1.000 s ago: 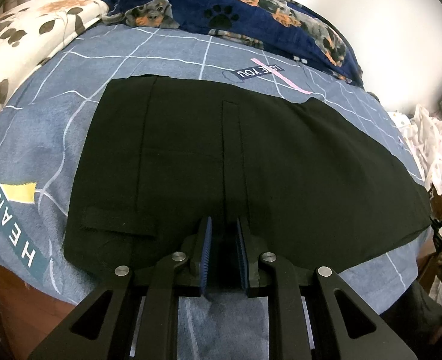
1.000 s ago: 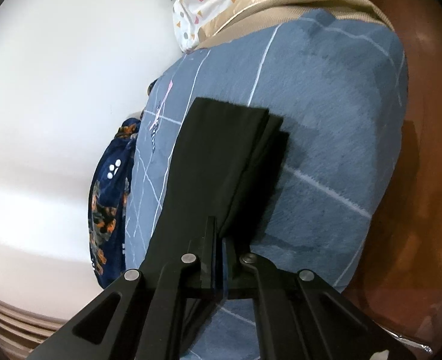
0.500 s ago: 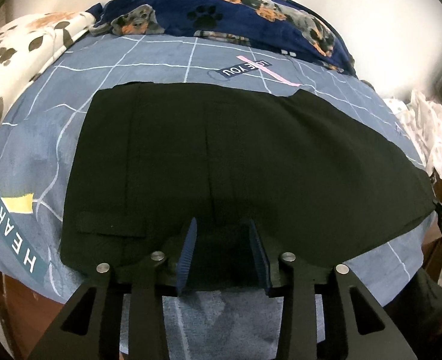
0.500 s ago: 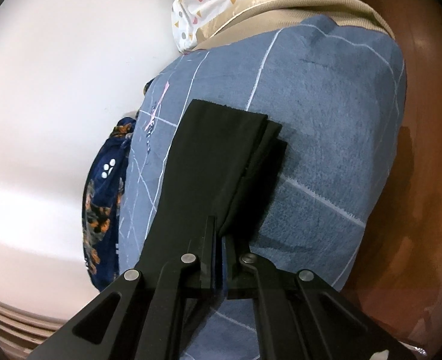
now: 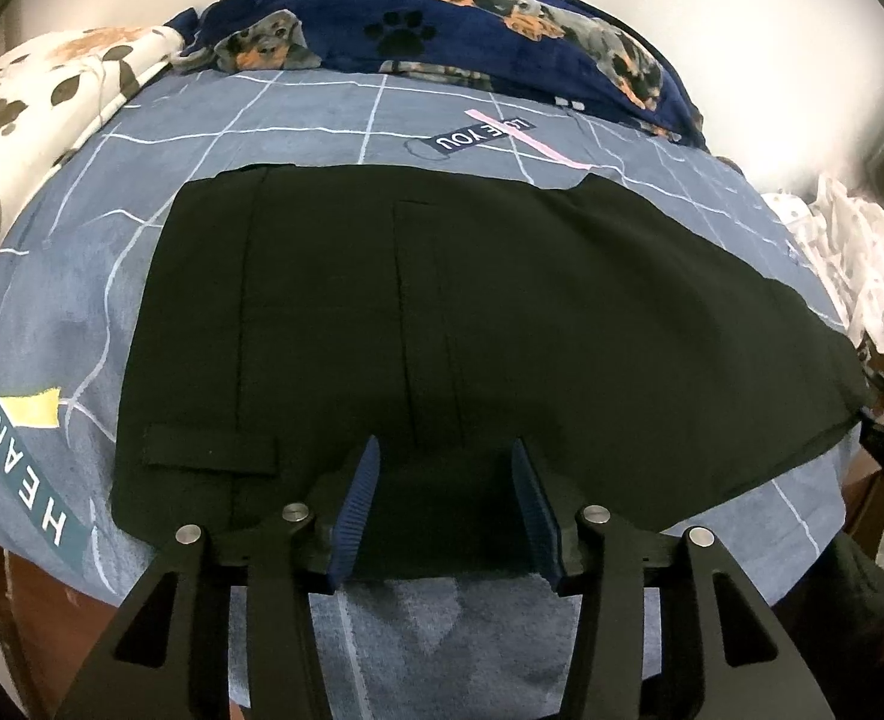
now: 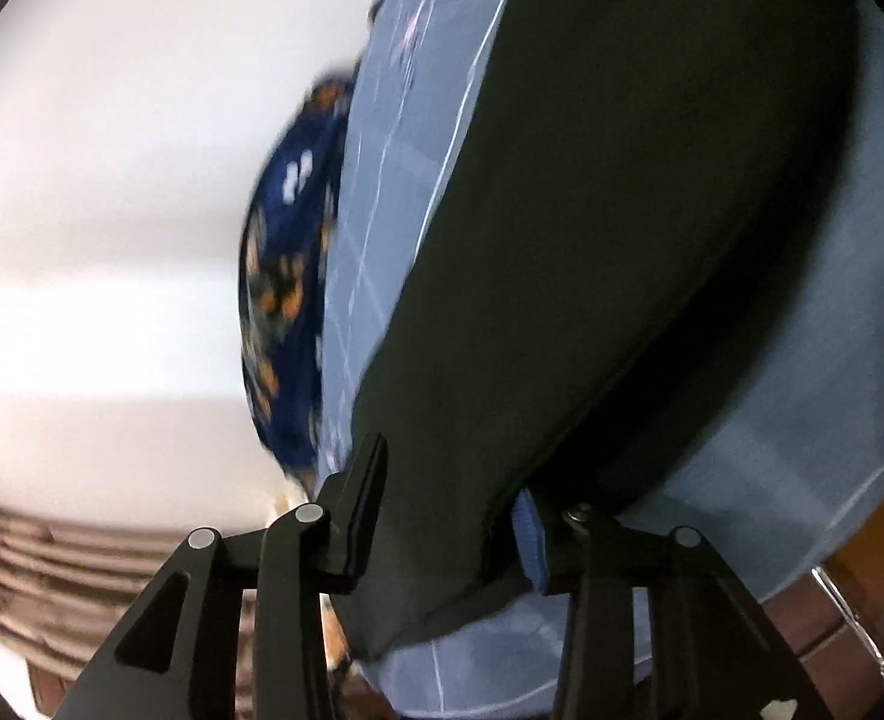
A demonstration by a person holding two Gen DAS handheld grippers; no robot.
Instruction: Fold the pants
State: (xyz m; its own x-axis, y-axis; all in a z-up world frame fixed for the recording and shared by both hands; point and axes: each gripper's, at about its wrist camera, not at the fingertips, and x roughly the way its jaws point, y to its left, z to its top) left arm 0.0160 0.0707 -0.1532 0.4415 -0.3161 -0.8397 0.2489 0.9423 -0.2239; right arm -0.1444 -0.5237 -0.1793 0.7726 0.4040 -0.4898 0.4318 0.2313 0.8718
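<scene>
Lying flat across the blue grid-lined bedcover (image 5: 298, 138) is one pair of black pants (image 5: 502, 312), folded lengthwise, its near edge reaching almost to the bed's front edge. The left gripper (image 5: 447, 504) stands with its jaws wide, one blue ribbed pad (image 5: 359, 498) on each side (two in all), both resting at the near hem of the cloth with nothing pinched between them. In the right wrist view the picture is blurred; the right gripper (image 6: 448, 516) also has its jaws spread apart, and the dark cloth (image 6: 592, 240) passes between them, though whether they touch it cannot be told. Beyond the pants lie one navy dog-print blanket (image 5: 472, 18), one white leaf-print pillow (image 5: 40, 90) and one crumpled white cloth (image 5: 862, 252).
</scene>
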